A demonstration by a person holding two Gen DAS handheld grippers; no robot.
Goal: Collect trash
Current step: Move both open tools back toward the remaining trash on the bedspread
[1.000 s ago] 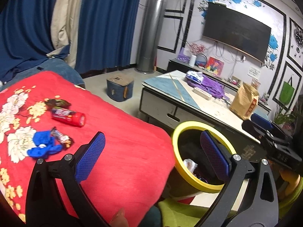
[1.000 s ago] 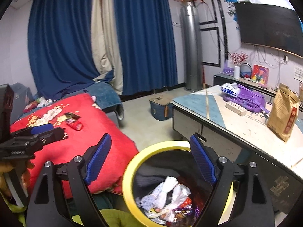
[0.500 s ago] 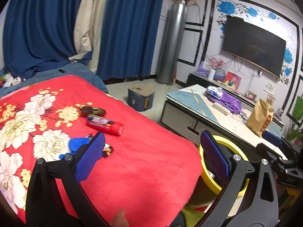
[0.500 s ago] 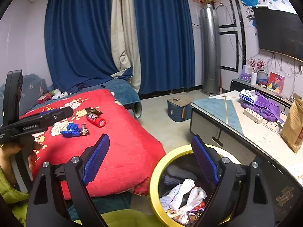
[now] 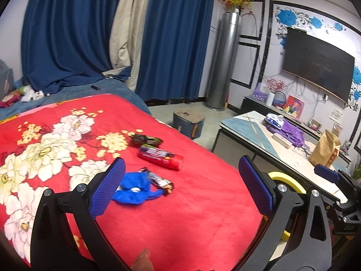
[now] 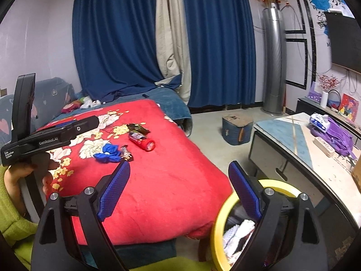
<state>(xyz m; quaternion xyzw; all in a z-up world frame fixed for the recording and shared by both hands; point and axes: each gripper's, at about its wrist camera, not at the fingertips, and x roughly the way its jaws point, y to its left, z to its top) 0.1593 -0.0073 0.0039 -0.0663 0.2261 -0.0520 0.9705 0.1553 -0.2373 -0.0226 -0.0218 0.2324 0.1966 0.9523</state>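
Two hand-held grippers point slightly downward across a bed covered by a red blanket (image 5: 180, 203) with white flowers. The left gripper (image 5: 180, 189) has its blue fingers (image 5: 108, 189) spread wide with nothing between them; a green-sleeved hand (image 6: 20, 176) grips its handle. The right gripper (image 6: 179, 189) is just as wide and empty, above the blanket's near edge and a yellow-rimmed bin (image 6: 220, 221) on the floor just beside the bed's near corner. The bin holds white and mixed trash.

The remaining trash lies together near the middle of the blanket: a crumpled blue glove (image 5: 135, 189) touching a small candy wrapper (image 5: 159, 181), a red tube (image 5: 161, 157) just beyond, and a dark wrapper (image 5: 145, 140) behind that.

Compared with a second ago, both grippers have swung away from the bin toward the blanket: the bin has slid to the right edge of each view, and the trash now sits nearer the centre.
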